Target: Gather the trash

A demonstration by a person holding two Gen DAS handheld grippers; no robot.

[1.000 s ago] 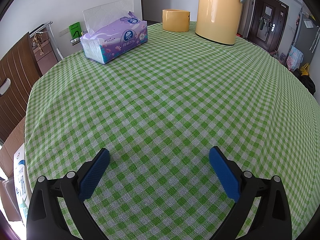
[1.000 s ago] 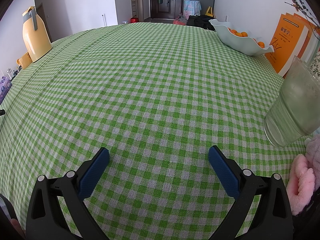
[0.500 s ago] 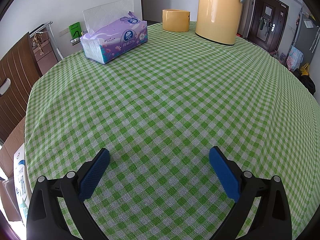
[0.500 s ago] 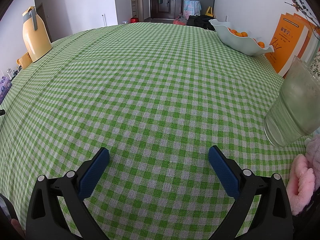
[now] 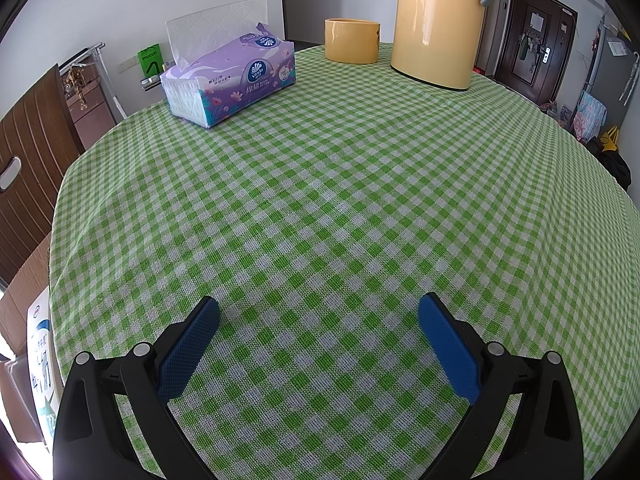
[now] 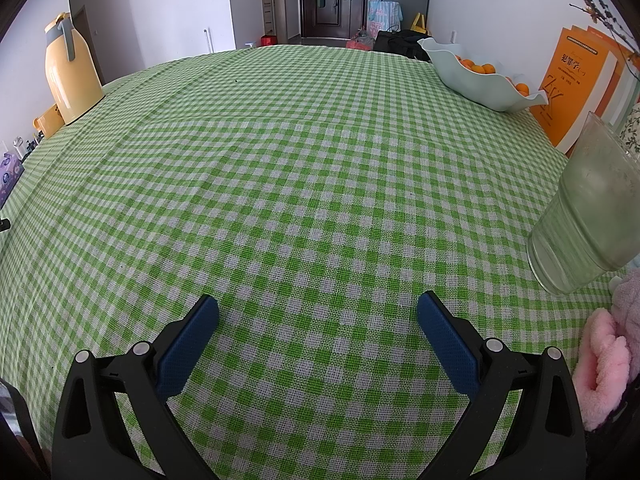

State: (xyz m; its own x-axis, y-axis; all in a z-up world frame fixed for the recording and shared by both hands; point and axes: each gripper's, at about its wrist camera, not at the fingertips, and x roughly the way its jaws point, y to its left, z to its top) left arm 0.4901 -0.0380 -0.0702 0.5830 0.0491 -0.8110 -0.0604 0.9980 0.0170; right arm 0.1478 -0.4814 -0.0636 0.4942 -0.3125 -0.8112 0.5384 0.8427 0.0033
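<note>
Since nothing has shifted over the last second, both grippers hover idle, and collecting looks either finished or not yet begun. Left gripper [image 5: 319, 320] and right gripper [image 6: 318, 318] hold their jaws wide apart, empty. No trash shows anywhere on the checked table [image 5: 340, 184]; the tissue box [image 5: 232, 80] sits near the thermos [image 5: 438, 20].

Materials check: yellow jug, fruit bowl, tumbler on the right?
Yellow jug: glossy shell with window glare, painted metal or plastic, can't tell; grey handle looks plastic.
Fruit bowl: pale green, smooth wavy rim, probably moulded plastic or glazed ceramic.
Tumbler: translucent, cloudy, ribbed; glass or clear plastic.
</note>
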